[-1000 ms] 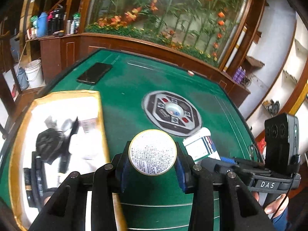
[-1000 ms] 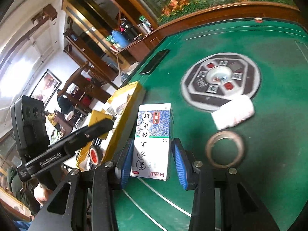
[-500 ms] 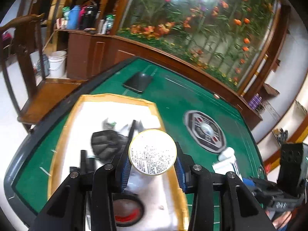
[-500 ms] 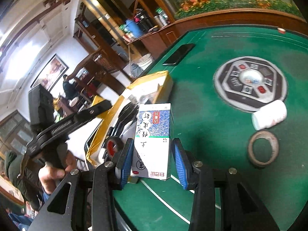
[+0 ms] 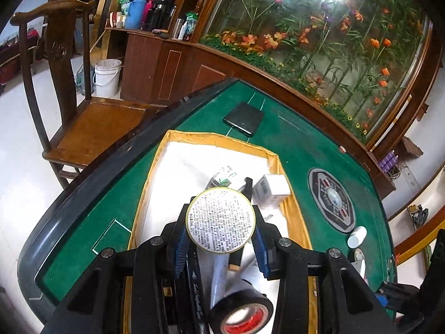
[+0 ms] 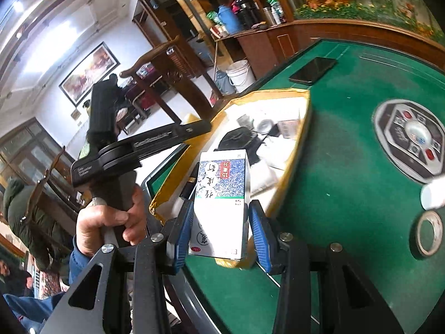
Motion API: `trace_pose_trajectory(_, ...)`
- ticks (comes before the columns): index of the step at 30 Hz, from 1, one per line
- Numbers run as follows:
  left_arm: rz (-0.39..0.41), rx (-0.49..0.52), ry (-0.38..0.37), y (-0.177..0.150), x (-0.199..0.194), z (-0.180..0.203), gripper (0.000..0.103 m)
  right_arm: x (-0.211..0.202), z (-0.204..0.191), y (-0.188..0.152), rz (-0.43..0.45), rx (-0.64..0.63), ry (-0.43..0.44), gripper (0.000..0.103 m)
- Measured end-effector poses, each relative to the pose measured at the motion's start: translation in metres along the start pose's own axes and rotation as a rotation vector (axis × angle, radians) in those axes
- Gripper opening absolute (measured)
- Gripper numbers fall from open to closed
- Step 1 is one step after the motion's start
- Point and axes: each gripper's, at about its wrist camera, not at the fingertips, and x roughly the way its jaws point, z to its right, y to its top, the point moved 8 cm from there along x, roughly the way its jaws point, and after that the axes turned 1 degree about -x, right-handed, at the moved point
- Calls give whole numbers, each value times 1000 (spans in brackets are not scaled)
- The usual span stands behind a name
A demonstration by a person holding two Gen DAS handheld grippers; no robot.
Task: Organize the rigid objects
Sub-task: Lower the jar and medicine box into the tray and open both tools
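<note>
Left hand-held gripper (image 5: 221, 246): you have it clamped on a round tin (image 5: 220, 220), blue pads pressed to both sides, the printed face turned toward the camera.
Round tin, place: you hold it in the air above the yellow-rimmed tray (image 5: 274, 157), over the tray's near half.
Right hand-held gripper (image 6: 221, 232): you have it closed on a blue-and-white carton (image 6: 221, 203); the pads bear on its two long sides.
Carton, place: you hold it upright above the near corner of the tray (image 6: 294, 150), its printed face toward the lens.
Tray contents: a roll of black tape with a red core (image 5: 240, 310) lies at the near end; a small white box (image 5: 272, 188) sits by the right rim; dark items lie in the middle, too blurred to name.
Tray, place: it rests on the green table (image 5: 294, 144), close to the table's dark edge.
Things left on the table: a white bottle (image 5: 357, 236) lies on its side just beside the round grey centre panel (image 5: 332, 200); a ring of pale tape (image 6: 429, 232) lies flat near the bottle.
Phone (image 5: 244, 118): it lies flat on the felt beyond the far end of the tray.
Your left hand (image 6: 107, 228): in the right wrist view it grips the black handle of the left tool, left of the carton.
</note>
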Motion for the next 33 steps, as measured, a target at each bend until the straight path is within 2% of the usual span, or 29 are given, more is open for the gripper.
trace_pose_trajectory(7, -24, 19, 42, 0, 15, -10, 42, 36, -12, -2, -49, -49, -73, 40)
trace_pose_trajectory(16, -27, 74, 81, -4, 21, -10, 43, 61, -7, -2, -64, -62, -160, 39)
trace_pose_trajectory(26, -37, 89, 92, -8, 23, -12, 43, 62, -1, 1, -51, -49, -173, 39)
trace_pose_trajectory(27, -40, 87, 91, -9, 23, -12, 45, 58, 0, 1, -44, -42, -171, 39)
trace_pose_trajectory(30, -36, 90, 90, -8, 22, -11, 69, 50, 4, 5, -25, -27, -160, 39)
trace_pose_trajectory(33, -29, 108, 101, -8, 20, -7, 71, 41, 7, 8, -6, -13, -150, 39)
